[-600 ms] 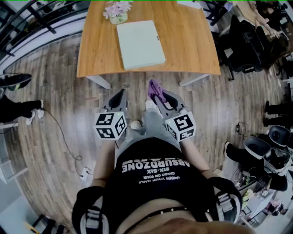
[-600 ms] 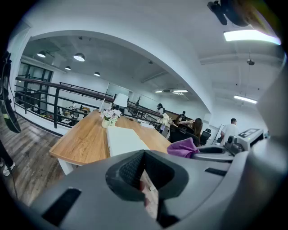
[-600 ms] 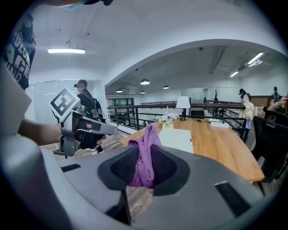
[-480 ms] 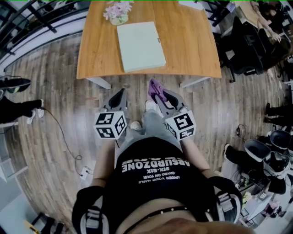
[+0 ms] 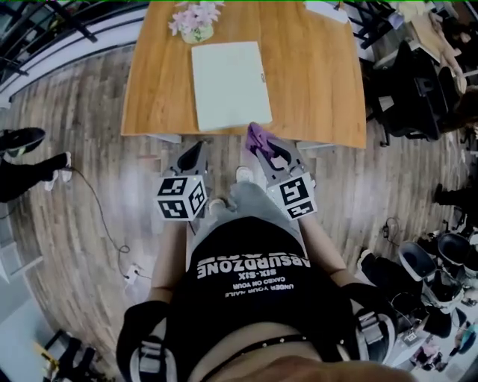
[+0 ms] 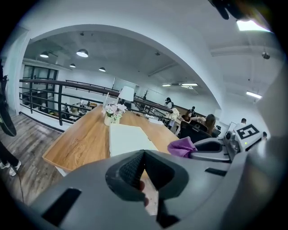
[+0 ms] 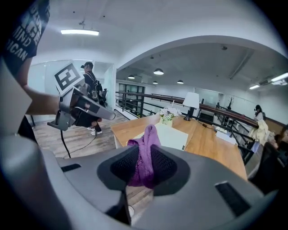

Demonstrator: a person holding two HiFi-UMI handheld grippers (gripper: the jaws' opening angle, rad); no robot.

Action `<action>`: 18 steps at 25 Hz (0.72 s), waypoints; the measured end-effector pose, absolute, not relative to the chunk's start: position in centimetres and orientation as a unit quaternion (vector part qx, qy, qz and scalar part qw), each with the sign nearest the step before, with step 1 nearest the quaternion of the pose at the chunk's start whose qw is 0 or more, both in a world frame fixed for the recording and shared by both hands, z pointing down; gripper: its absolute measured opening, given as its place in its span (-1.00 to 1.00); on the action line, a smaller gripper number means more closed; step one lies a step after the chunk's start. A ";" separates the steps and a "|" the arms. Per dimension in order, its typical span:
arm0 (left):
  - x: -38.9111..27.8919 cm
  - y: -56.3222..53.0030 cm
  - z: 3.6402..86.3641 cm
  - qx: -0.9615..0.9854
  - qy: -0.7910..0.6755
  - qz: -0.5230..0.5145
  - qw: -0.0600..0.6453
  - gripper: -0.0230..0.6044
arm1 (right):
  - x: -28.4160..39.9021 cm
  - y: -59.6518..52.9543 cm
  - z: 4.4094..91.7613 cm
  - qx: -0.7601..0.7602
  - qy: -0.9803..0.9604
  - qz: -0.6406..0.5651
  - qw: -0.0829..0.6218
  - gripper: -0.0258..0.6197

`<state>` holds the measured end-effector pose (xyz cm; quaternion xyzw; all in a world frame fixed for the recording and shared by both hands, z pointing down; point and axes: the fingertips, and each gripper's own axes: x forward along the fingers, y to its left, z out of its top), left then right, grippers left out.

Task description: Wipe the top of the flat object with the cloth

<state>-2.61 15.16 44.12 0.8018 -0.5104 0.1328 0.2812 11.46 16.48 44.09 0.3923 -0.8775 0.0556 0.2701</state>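
A pale green flat object (image 5: 230,83) lies on the wooden table (image 5: 314,82), and it shows in the left gripper view (image 6: 128,139) and the right gripper view (image 7: 173,134) too. My right gripper (image 5: 261,145) is shut on a purple cloth (image 5: 256,136), which hangs at the table's near edge, just short of the flat object. The cloth (image 7: 145,157) bunches between the right gripper's pads. My left gripper (image 5: 196,149) is shut with nothing in it and hangs over the floor, short of the table edge. In its own view the left gripper (image 6: 143,155) points along the table.
A vase of pink flowers (image 5: 193,21) stands beyond the flat object. Black chairs (image 5: 418,82) crowd the table's right side. A railing (image 5: 45,37) runs at the left. A person's shoe (image 5: 22,138) and a cable (image 5: 104,216) are on the wooden floor at the left.
I have stepped toward the table. Both grippers are nearer its front edge, and the purple cloth now reaches that edge. Neither gripper's jaws have changed.
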 end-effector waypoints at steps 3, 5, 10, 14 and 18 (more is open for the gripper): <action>-1.4 13.6 44.6 0.797 -0.518 0.149 0.272 -0.88 | 12.3 14.6 45.3 0.369 -0.876 0.015 0.309 -0.63; -0.8 12.5 45.1 0.793 -0.524 0.153 0.270 -0.88 | 12.6 13.4 46.4 0.348 -0.874 -0.011 0.339 -0.63; -0.9 9.9 47.0 0.781 -0.539 0.158 0.272 -0.88 | 12.9 10.9 50.7 0.297 -0.876 -0.028 0.378 -0.63; -2.1 8.7 48.4 0.765 -0.556 0.158 0.283 -0.88 | 12.8 9.7 53.1 0.267 -0.874 -0.042 0.404 -0.63; -3.4 8.1 49.4 0.753 -0.561 0.171 0.299 -0.88 | 12.4 9.1 54.4 0.252 -0.875 -0.035 0.412 -0.63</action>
